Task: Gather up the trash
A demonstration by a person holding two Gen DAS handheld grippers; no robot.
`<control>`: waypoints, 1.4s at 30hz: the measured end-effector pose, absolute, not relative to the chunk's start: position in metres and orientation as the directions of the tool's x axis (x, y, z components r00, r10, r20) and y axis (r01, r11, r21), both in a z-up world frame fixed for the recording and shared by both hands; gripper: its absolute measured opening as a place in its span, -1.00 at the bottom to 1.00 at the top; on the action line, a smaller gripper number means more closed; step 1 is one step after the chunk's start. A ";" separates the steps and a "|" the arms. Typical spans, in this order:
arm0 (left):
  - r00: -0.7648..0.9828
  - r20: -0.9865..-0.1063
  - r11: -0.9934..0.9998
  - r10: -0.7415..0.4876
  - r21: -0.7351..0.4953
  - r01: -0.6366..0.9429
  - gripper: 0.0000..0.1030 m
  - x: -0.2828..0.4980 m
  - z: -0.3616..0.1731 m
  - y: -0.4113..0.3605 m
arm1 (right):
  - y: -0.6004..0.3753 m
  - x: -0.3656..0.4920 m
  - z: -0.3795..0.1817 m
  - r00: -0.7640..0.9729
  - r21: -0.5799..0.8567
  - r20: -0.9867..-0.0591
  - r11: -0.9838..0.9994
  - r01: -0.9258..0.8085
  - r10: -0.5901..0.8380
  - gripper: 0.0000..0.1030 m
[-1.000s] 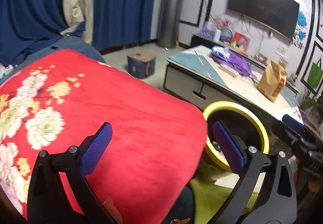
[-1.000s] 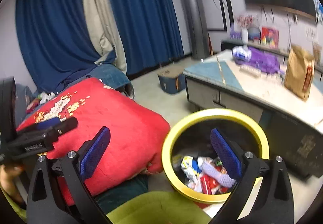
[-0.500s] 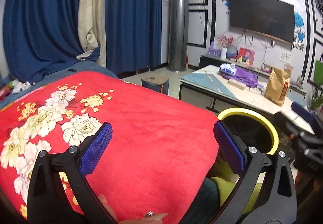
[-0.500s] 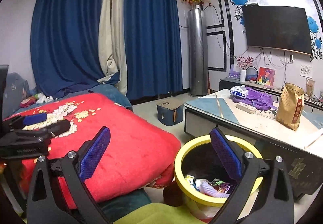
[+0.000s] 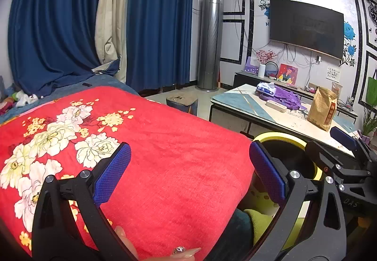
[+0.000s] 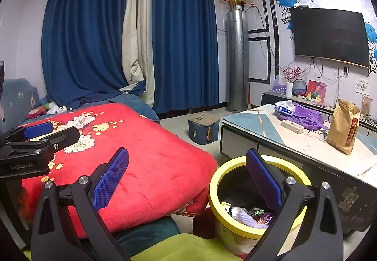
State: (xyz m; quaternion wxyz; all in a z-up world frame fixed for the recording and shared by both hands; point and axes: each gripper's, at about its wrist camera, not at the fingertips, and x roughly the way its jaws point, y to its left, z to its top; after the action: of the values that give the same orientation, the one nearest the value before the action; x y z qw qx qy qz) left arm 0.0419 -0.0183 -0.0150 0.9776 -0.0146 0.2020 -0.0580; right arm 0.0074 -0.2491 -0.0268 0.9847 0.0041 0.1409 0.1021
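Yellow bin [image 6: 235, 225] holds wrappers; left gripper [image 5: 188, 173] and right gripper [image 6: 186, 173] jaws apart, empty; no loose trash visible.

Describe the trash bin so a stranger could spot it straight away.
Find the low table under the wall-mounted TV; in the gap between its near edge and the bed's red floral blanket stands the trash bin on the floor. It is round, with a thick yellow rim, a dark inside and crumpled wrappers at the bottom. Nothing else nearby is round or yellow.
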 end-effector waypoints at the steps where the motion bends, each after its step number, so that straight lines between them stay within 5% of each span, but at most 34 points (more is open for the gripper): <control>1: 0.912 -0.392 0.993 -0.119 -0.054 0.107 0.79 0.042 -0.015 -0.018 | -0.250 0.008 -0.026 0.939 0.039 -0.277 0.979 -0.198 0.201 0.88; 42: 0.916 -0.383 0.993 -0.118 -0.059 0.103 0.79 0.043 -0.011 -0.019 | -0.252 0.010 -0.028 0.938 0.046 -0.280 0.979 -0.198 0.203 0.88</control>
State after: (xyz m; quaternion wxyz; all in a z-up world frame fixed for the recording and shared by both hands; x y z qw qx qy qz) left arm 0.0432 -0.0190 -0.0107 0.9787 -0.0187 0.1967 -0.0566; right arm 0.0104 -0.2518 -0.0280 0.9844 0.0088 0.1433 0.1018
